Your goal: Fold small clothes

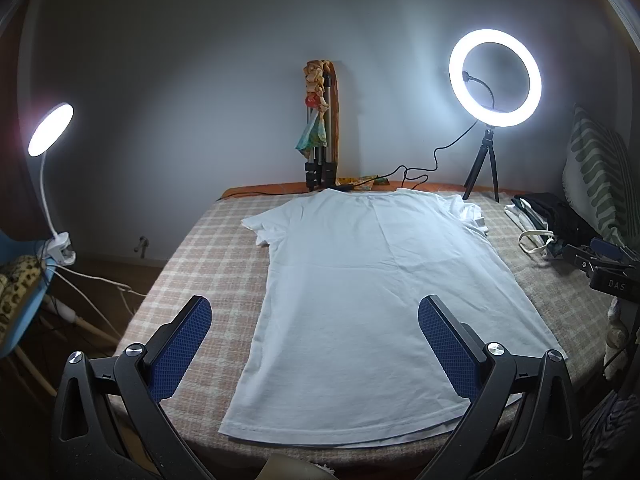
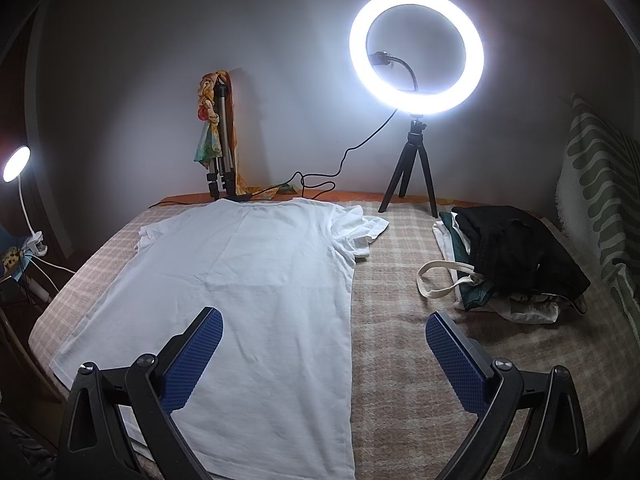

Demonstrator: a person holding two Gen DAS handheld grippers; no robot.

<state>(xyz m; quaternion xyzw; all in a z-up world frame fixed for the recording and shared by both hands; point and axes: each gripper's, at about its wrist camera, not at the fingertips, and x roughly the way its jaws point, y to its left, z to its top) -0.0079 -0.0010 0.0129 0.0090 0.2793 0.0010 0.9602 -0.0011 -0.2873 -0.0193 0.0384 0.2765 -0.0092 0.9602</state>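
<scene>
While spread flat on the checked bed (image 1: pixel 192 248):
T-shirt (image 1: pixel 360 280): white, soft, light, limp; pinch hem corners.
Left tongs (image 1: pixel 316 344): wide, empty.
Right tongs (image 2: pixel 324 354): wide, empty.

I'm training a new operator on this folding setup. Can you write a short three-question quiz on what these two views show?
1. True or false: the white T-shirt lies spread flat on the checked cover.
2. What is the left gripper holding? A) a sleeve B) the hem C) nothing
3. Which lit lamp stands on a small tripod behind the shirt?

Key: 1 true. 2 C; the right gripper is open too. 3 the ring light.
</scene>
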